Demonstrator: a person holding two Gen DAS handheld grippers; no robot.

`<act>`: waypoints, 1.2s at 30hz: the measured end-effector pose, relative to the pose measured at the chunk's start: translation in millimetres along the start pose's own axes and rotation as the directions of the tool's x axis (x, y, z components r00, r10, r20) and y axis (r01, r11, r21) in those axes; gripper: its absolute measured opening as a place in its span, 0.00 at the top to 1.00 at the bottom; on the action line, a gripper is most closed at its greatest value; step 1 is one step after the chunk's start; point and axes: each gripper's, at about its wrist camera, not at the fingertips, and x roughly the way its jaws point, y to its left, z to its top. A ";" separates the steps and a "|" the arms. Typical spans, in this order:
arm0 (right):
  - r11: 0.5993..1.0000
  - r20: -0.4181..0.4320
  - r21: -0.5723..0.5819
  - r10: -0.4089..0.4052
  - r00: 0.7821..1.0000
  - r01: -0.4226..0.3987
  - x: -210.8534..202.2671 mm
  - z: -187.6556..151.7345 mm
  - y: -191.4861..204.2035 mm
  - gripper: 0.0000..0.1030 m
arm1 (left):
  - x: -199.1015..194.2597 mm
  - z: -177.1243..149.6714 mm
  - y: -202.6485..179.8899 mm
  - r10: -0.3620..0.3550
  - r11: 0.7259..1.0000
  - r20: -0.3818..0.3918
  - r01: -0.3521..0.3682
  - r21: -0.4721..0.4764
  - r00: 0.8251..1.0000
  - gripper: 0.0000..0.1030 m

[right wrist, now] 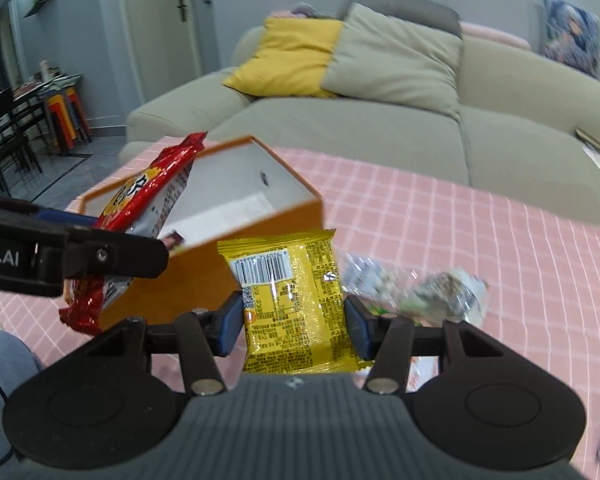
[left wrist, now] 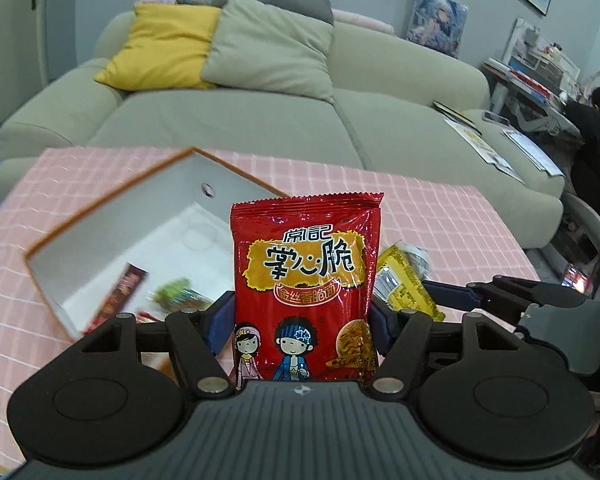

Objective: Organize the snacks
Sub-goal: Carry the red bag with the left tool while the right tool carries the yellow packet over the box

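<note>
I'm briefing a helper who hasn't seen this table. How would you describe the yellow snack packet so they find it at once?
Start at the pink checked tablecloth in front of the sofa, then find the orange box with white inside. Just right of the box, the yellow packet is clamped in the right tool. Its barcode side faces the camera, unlike the red cartoon packet in the left tool.

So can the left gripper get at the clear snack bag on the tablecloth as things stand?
Probably not yet. The left gripper is shut on the red packet, so its jaws are full. The clear snack bag also lies beyond the right gripper, which grips the yellow packet.
</note>
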 end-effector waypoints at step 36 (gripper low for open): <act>0.863 -0.148 -0.498 0.010 0.989 -0.083 160.5 97.8 99.7 0.50 | 77.8 33.2 110.5 0.199 0.980 -0.257 -0.199 0.025 0.946 0.27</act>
